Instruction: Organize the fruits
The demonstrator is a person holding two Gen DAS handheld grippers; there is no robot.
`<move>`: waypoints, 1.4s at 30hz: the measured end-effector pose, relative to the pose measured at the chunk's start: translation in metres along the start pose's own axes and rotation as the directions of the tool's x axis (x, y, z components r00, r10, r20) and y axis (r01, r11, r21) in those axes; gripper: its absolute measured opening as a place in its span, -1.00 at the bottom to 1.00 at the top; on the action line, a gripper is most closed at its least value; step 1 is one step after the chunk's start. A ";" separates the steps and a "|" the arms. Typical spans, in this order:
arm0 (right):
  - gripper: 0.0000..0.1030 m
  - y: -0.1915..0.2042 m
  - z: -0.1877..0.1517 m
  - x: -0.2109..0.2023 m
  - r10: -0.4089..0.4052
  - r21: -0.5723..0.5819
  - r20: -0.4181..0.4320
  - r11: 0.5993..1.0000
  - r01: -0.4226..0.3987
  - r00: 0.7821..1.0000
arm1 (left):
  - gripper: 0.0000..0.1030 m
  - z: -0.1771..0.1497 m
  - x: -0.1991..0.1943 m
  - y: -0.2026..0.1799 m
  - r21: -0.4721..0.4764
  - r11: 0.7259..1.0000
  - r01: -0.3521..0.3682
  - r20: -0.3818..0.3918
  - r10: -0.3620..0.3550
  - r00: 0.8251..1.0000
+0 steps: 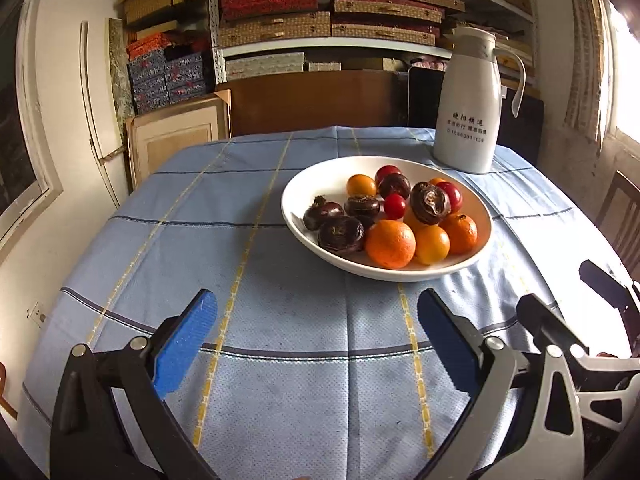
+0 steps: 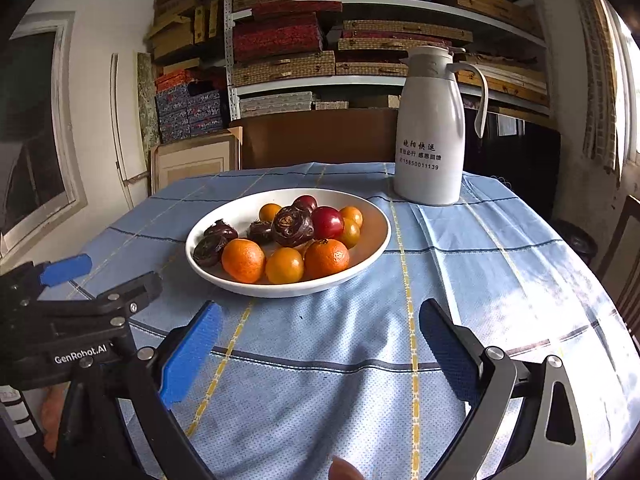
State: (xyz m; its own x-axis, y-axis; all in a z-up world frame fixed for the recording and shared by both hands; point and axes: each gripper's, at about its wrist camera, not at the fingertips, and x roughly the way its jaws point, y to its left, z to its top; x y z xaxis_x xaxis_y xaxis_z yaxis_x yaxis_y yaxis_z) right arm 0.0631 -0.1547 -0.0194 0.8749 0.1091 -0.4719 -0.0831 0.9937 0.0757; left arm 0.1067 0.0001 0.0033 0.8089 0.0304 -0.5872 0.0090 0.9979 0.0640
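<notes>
Fruits fill a white shallow bowl that sits on a table covered with a blue checked tablecloth, in front of both my grippers and a little way beyond their tips. My left gripper has its blue-padded jaws spread wide with nothing between them, hovering above bare cloth; my right gripper is the same, jaws wide apart and empty. From here, I judge the main risk is the heap itself: the round pieces lean on one another, so closing on one could nudge its neighbours and send them rolling over the low rim onto the cloth. The cherry tomato looks soft and thin-skinned, and a hard pinch could split it. The bowl might also slide on the loose, creased cloth if I push against its edge. A tall white thermos jug stands just behind the bowl, close enough that a wide reach could knock it. As for the fruit, the nearest mandarin orange is bright and dimpled, with smaller smooth yellow-orange fruits beside it. Several dark purple-brown, knobbly water chestnuts lie toward the bowl's left, one larger one perched on top of the pile, and glossy red round fruits sit at the back.
</notes>
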 end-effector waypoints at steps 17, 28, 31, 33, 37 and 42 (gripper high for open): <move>0.93 -0.002 -0.001 0.001 0.023 0.027 -0.013 0.999 -0.023 1.000 | 0.91 -0.001 -0.002 -0.004 0.019 1.000 -0.008 0.004 0.008 1.000; 0.93 -0.005 -0.001 0.003 0.023 0.046 -0.021 0.999 -0.022 1.000 | 0.91 -0.001 -0.004 -0.006 0.028 0.999 -0.016 0.012 0.015 1.000; 0.93 -0.005 -0.001 0.003 0.022 0.046 -0.022 0.999 -0.021 1.000 | 0.91 -0.001 -0.004 -0.006 0.027 1.000 -0.013 0.009 0.013 1.000; 0.93 -0.005 -0.001 0.003 0.023 0.046 -0.021 0.999 -0.022 1.000 | 0.91 -0.001 -0.003 -0.005 0.027 1.000 -0.011 0.008 0.011 1.000; 0.93 -0.005 -0.001 0.003 0.023 0.046 -0.022 0.999 -0.022 1.000 | 0.91 -0.001 -0.003 -0.006 0.028 1.000 -0.013 0.008 0.013 1.000; 0.93 -0.006 -0.001 0.003 0.023 0.047 -0.021 0.999 -0.022 1.000 | 0.91 -0.001 -0.002 -0.006 0.027 1.000 -0.009 0.005 0.009 1.000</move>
State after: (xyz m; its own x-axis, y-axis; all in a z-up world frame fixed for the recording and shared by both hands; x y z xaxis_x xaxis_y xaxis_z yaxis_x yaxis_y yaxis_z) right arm 0.0658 -0.1600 -0.0219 0.8623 0.1325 -0.4888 -0.0799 0.9887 0.1271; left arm 0.1039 -0.0055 0.0032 0.8120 0.0392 -0.5824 0.0172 0.9957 0.0911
